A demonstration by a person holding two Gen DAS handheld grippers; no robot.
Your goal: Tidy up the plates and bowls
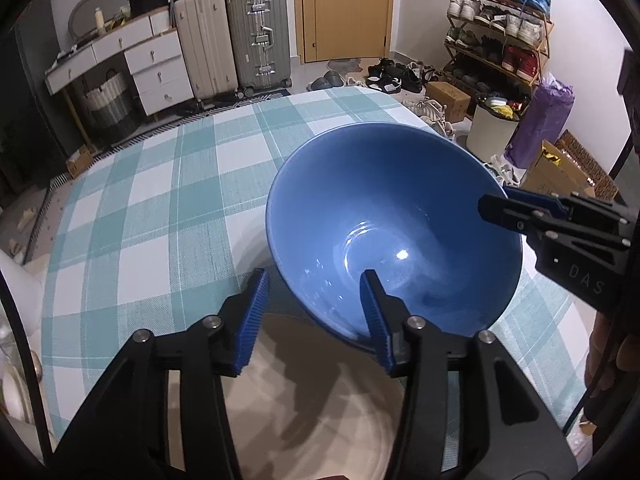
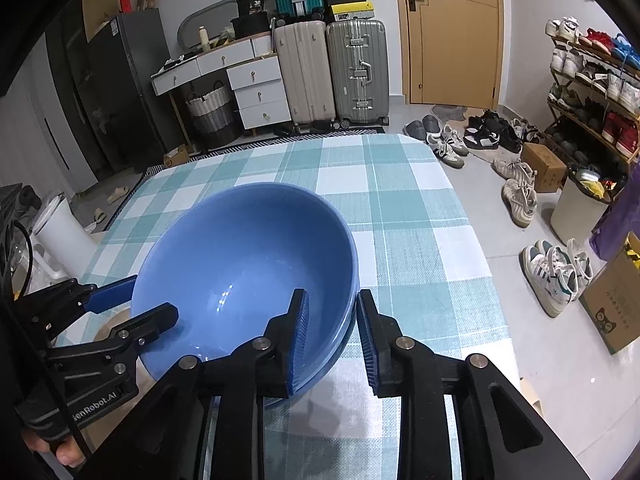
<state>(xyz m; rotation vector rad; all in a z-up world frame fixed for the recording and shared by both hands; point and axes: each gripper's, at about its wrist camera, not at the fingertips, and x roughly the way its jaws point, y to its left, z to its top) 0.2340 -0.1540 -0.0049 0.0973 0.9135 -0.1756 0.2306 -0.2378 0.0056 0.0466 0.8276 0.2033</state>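
A blue bowl (image 1: 384,216) stands on the checked tablecloth, also in the right wrist view (image 2: 244,264). It seems to sit in a second blue bowl, whose rim (image 2: 340,340) shows below it. My left gripper (image 1: 316,304) is open and straddles the near left rim, one finger inside, one outside. My right gripper (image 2: 332,332) is open and straddles the right rim the same way. Each gripper shows in the other's view, the right (image 1: 516,208) and the left (image 2: 132,300). A beige plate (image 1: 312,408) lies under my left gripper, beside the bowl.
The table (image 2: 400,208) with the teal checked cloth ends close to the right of the bowl. A white bin (image 2: 64,232) stands left of the table. Shoes, boxes and a bin (image 2: 576,208) lie on the floor at right. Suitcases and drawers stand at the back.
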